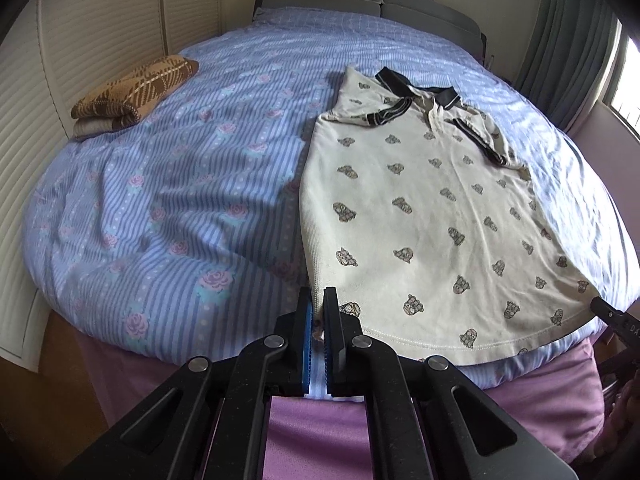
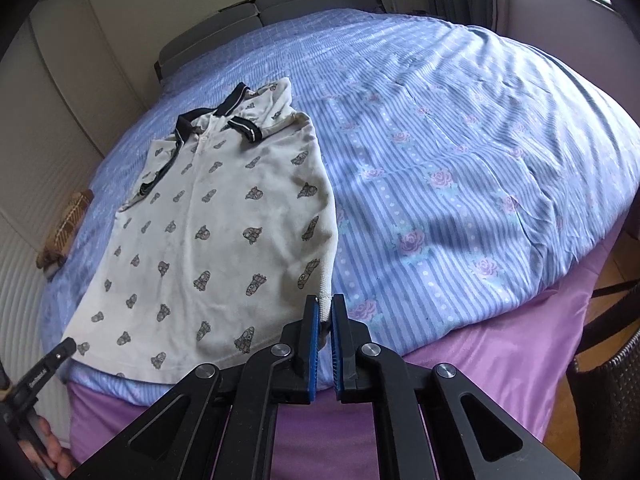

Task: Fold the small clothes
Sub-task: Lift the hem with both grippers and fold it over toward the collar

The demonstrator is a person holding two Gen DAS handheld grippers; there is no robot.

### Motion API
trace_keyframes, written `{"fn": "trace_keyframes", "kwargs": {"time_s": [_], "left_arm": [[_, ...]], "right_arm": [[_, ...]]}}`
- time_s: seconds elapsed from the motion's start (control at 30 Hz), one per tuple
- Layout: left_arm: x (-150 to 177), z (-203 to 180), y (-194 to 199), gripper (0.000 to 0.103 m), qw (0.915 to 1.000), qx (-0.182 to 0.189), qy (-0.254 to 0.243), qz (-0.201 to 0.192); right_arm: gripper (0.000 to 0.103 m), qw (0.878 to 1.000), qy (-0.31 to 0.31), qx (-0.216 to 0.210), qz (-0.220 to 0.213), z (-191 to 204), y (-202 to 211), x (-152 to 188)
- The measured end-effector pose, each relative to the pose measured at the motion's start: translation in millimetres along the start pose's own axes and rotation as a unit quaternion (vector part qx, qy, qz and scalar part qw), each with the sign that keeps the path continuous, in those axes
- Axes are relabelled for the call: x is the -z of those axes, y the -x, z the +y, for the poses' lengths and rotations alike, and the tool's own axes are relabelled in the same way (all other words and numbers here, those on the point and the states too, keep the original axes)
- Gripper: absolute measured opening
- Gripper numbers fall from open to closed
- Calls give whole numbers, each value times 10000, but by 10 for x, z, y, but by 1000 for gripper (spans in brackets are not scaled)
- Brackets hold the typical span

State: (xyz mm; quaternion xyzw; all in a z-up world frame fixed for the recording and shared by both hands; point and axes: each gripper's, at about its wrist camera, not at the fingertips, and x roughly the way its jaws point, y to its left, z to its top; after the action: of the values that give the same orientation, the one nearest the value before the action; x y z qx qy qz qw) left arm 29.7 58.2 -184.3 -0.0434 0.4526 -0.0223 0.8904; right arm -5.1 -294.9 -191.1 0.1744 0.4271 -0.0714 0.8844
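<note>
Bed: fills both views, covered by a blue striped quilt with pink roses; a purple sheet shows along the near edge.

Shirt: cream polo with small printed figures and a dark collar, lying flat on the near part of the bed, collar toward the headboard, hem toward the near edge. Both sleeves look already turned in over the chest.

Folded brown plaid cloth: sits on the far left of the bed, well apart from the shirt.

Left gripper: jaws pressed nearly together, pinching the left bottom corner of the shirt.

Right gripper: jaws likewise closed on the right bottom corner; a ribbed side seam runs straight into the pads.

Handling, judged: light, soft knit, no stiffness, will sag between the two held corners and drag on the quilt. Not slippery or fragile. The hem corners are a sound place to hold; raising both evenly should keep the hem taut and let it be carried up toward the collar for a crosswise fold. Uneven lift would likely skew the fold.
</note>
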Motion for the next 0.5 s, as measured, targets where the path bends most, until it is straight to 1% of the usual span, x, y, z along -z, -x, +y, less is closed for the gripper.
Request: {"fn": "trace_keyframes", "kwargs": {"time_s": [0.13, 0.27, 0.5], "left_arm": [[-119, -15, 95, 7, 9999, 76, 68, -114], [-305, -25, 173, 7, 9994, 135, 110, -291], [-815, -7, 285, 7, 9968, 212, 248, -726]], "right_arm": [[7, 9997, -87, -126, -198, 9, 113, -106], [7, 9983, -100, -251, -525, 50, 266, -310], [7, 9944, -123, -388, -980, 133, 412, -750]]}}
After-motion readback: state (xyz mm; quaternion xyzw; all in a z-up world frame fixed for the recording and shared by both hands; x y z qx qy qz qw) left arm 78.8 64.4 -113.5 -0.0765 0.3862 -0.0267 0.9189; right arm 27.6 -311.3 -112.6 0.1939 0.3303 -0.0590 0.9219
